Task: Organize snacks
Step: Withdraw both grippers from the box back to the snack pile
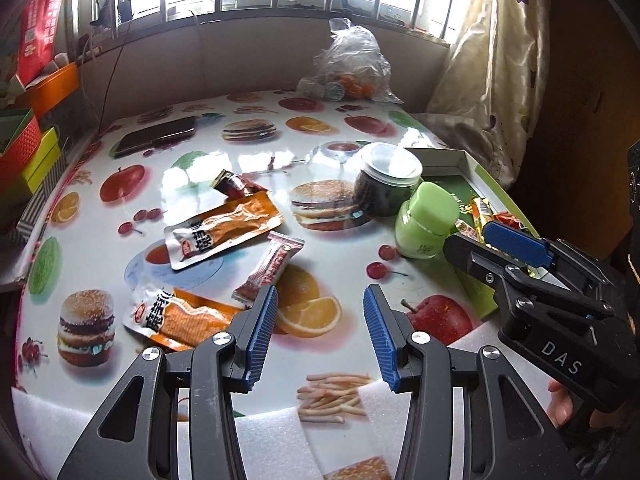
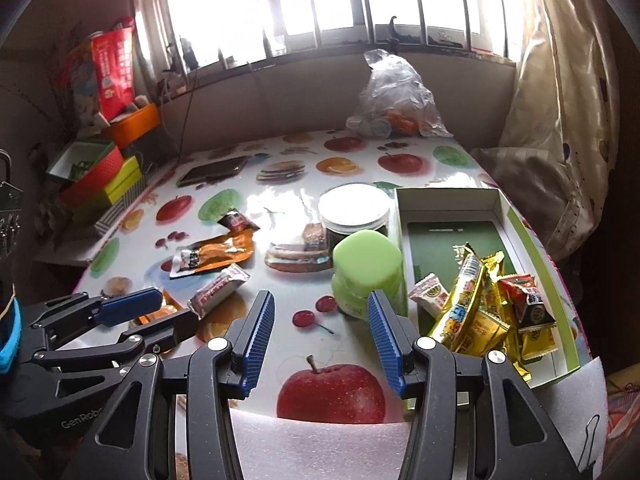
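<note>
Loose snacks lie on the fruit-print table: an orange pouch (image 1: 222, 230), a second orange pouch (image 1: 180, 316), a pink-red bar (image 1: 270, 266) and a small dark red packet (image 1: 232, 184). My left gripper (image 1: 320, 338) is open and empty, just right of the second pouch. My right gripper (image 2: 320, 344) is open and empty, in front of a green jar (image 2: 366, 268). A white-and-green box (image 2: 448, 204) at the right holds several yellow and red snack packets (image 2: 480, 312). The right gripper also shows in the left wrist view (image 1: 476, 244), next to the green jar (image 1: 426, 220).
A clear jar with a white lid (image 2: 354, 210) stands behind the green jar. A dark phone (image 1: 158, 134) lies at far left. A plastic bag (image 1: 348, 64) sits at the far edge. Coloured boxes (image 2: 100, 172) stack left of the table. A curtain (image 2: 560, 100) hangs right.
</note>
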A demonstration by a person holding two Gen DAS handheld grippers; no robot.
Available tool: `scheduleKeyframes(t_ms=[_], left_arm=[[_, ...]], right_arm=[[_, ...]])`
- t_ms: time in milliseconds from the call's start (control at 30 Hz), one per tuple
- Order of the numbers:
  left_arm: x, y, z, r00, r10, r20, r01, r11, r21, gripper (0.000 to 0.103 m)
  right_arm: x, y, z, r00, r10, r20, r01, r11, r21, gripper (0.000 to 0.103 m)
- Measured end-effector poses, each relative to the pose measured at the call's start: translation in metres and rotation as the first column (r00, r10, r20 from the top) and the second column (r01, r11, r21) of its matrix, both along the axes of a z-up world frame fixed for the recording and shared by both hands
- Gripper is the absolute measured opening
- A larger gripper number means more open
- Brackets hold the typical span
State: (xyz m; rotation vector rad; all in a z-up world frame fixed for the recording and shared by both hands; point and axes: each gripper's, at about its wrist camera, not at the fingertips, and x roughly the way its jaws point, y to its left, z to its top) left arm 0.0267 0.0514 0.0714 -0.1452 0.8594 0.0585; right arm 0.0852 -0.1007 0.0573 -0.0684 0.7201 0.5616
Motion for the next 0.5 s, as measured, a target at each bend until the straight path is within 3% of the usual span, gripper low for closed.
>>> scheduleKeyframes(t_ms=[300,500], left_arm=[[-0.021,0.049,-0.014,0.994,0.111,-0.022,-0.112,0.993,-0.022,0.046],[-0.039,0.093,-0.017,0.975,0.221,-0.024,-0.222,0.975,-0.017,0.046]], right_arm=[[-0.001,0.051,-0.015,0.992,0.123,-0.043,-0.124,0.992,-0.031,0.048],[-0.003,0.092,-0.029,0.969,0.233,-0.077,-0.237,0.970,-0.053,0.048]])
